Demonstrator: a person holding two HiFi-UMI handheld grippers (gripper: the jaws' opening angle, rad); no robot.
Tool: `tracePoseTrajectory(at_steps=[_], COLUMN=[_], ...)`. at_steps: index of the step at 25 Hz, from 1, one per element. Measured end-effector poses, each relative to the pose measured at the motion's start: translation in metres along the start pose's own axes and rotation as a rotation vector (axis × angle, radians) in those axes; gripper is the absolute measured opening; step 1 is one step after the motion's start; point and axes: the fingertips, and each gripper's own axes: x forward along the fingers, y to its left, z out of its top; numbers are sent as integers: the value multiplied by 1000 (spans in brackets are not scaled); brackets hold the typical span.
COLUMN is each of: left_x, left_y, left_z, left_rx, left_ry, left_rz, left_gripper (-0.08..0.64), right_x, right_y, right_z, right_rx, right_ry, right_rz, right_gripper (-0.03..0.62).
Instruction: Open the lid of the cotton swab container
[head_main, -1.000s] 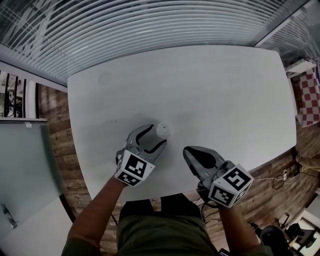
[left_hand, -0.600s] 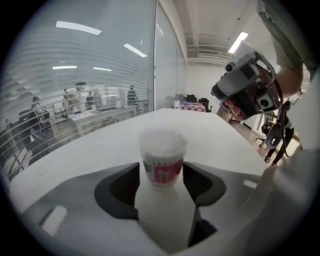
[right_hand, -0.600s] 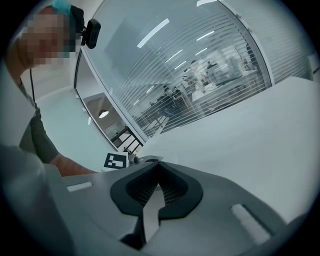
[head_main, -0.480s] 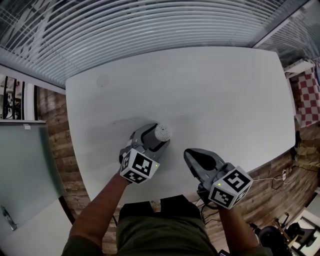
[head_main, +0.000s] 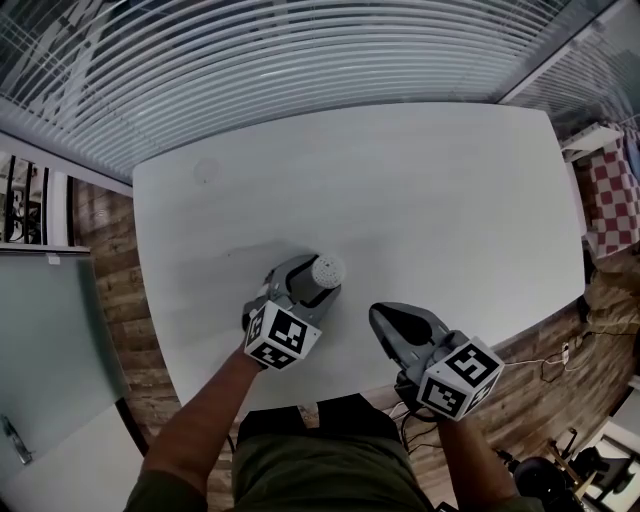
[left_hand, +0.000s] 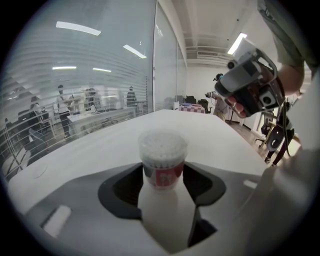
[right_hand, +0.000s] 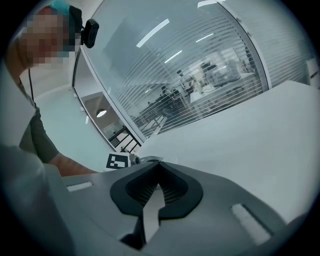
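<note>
left tool (head_main: 312, 284) closed in, now clasping swab container (head_main: 327, 268); right tool (head_main: 379, 315) clenched, nearby over white table (head_main: 430, 180).

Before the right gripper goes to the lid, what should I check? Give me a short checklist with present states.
1. The cotton swab container stands upright on the white table: ok.
2. The left gripper fingers press both its sides: ok.
3. The lid is on, above the fingers: ok.
4. The right gripper is empty: ok.
5. The right gripper is open for the lid: not ok, shut.
</note>
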Motion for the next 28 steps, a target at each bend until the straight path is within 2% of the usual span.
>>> tracePoseTrajectory(at_steps=[10, 17, 28], left_x=[-13, -31, -88], left_y=[2, 2, 5], left_z=[12, 31, 76], left_rx=[-3, -11, 33], left_ry=[-39, -104, -201], left_rz=[-8, -3, 29], left_gripper=[249, 245, 244], right_x=[-4, -11, -14], right_y=[5, 13, 54], right_z=[8, 14, 44], right_rx=[-10, -26, -87], right_ry=[-15, -35, -106], right_rz=[-10, -19, -11], right_gripper=[9, 9, 9])
